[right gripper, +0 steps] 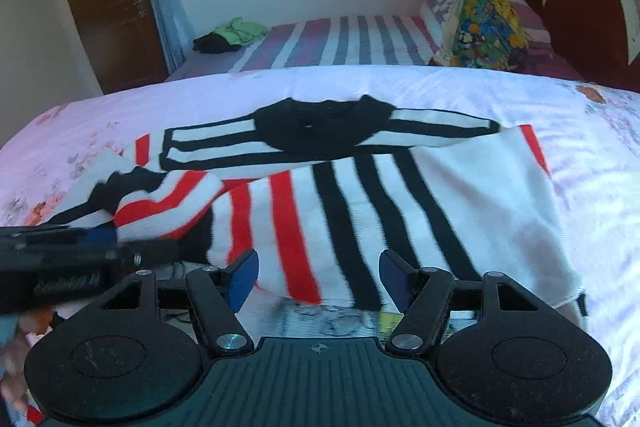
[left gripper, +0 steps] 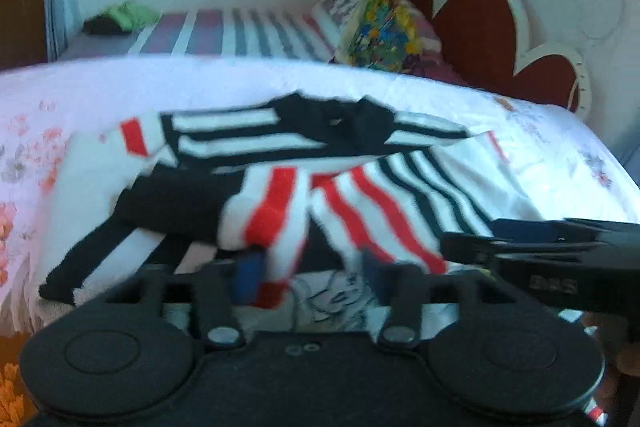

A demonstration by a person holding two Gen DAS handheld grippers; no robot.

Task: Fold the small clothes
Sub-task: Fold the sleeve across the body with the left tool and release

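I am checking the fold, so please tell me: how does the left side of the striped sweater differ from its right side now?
The left side of the striped sweater is folded inward and bunched, with its sleeve crossing the body; the right side lies flat and spread on the bed sheet. The left side lies next to the left gripper; the right side has no gripper near it. Both show red, black and white stripes.

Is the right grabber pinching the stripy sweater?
Apart. The right wrist view shows the right gripper open, its blue pads clear on both sides of the striped sweater hem.
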